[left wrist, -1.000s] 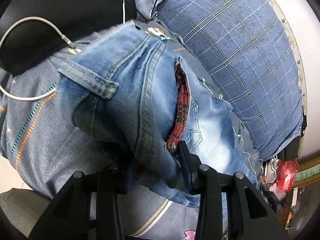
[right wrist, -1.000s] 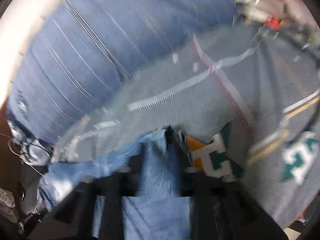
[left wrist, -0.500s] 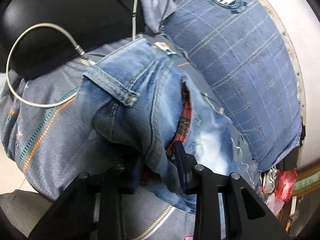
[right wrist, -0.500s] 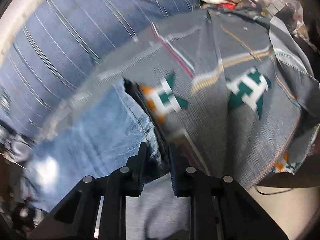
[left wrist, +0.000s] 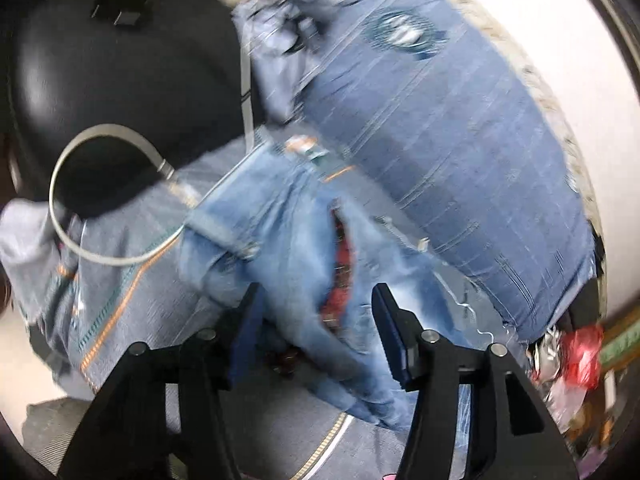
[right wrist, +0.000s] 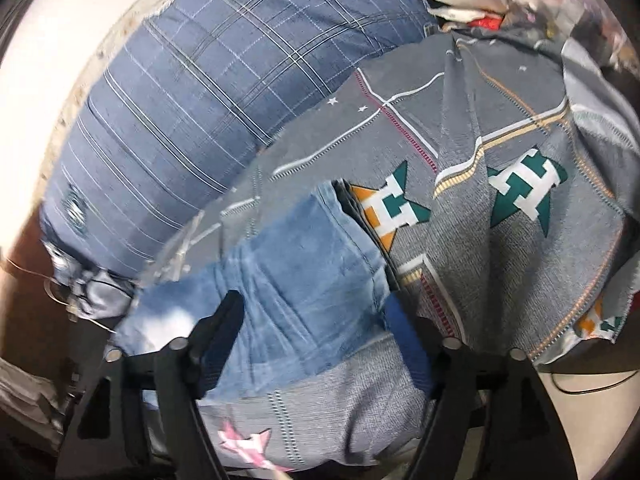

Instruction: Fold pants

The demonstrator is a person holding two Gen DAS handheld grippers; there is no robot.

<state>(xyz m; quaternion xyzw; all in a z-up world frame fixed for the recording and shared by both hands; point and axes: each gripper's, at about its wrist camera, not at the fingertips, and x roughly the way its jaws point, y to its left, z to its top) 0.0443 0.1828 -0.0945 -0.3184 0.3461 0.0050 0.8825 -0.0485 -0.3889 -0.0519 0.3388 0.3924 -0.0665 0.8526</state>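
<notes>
Light blue denim pants [left wrist: 288, 240] lie bunched on a grey patterned bedsheet [left wrist: 132, 280], waistband end with a belt loop and a red plaid lining at the fly facing me. My left gripper [left wrist: 316, 304] is open, its fingers standing either side of the bunched denim. In the right wrist view the pants' folded leg [right wrist: 296, 280] lies flat on the sheet [right wrist: 500, 240]. My right gripper [right wrist: 316, 312] is open, its jaws spread wide over the denim.
A blue plaid pillow [left wrist: 440, 120] lies against a white wall; it also shows in the right wrist view [right wrist: 192, 92]. A black rounded object [left wrist: 120, 80] and a looped grey cable [left wrist: 80, 200] sit at left. Red and silver clutter [left wrist: 576, 352] lies at the bed's edge.
Both grippers were shut on the denim and have opened and let it go. The pants have settled onto the sheet.
</notes>
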